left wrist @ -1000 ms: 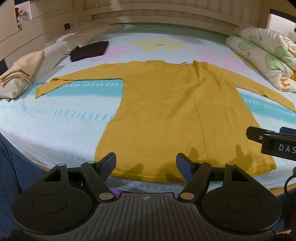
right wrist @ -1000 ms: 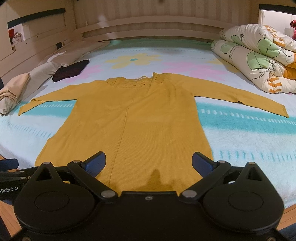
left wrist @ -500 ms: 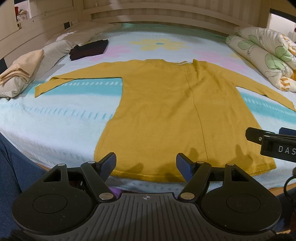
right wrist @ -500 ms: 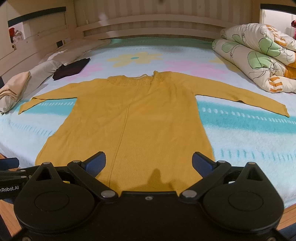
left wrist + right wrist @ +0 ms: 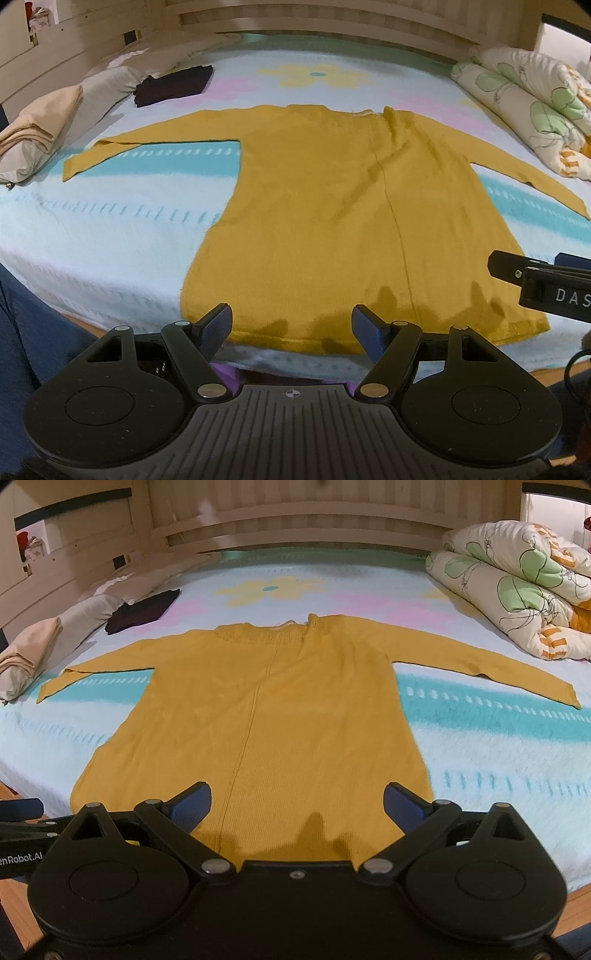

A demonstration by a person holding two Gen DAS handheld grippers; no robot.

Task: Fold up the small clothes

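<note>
Right wrist: mustard sweater flat, sleeves outspread.

A bed was seen covered by a pale blue blanket patterned with teal bands and yellow and pink flowers. A rolled quilt printed with green leaves was piled at the right edge of the bed. On the left side, a dark folded garment was laid beside a grey pillow, and a beige folded cloth was set nearer the front. A slatted wooden headboard was seen behind.
</note>
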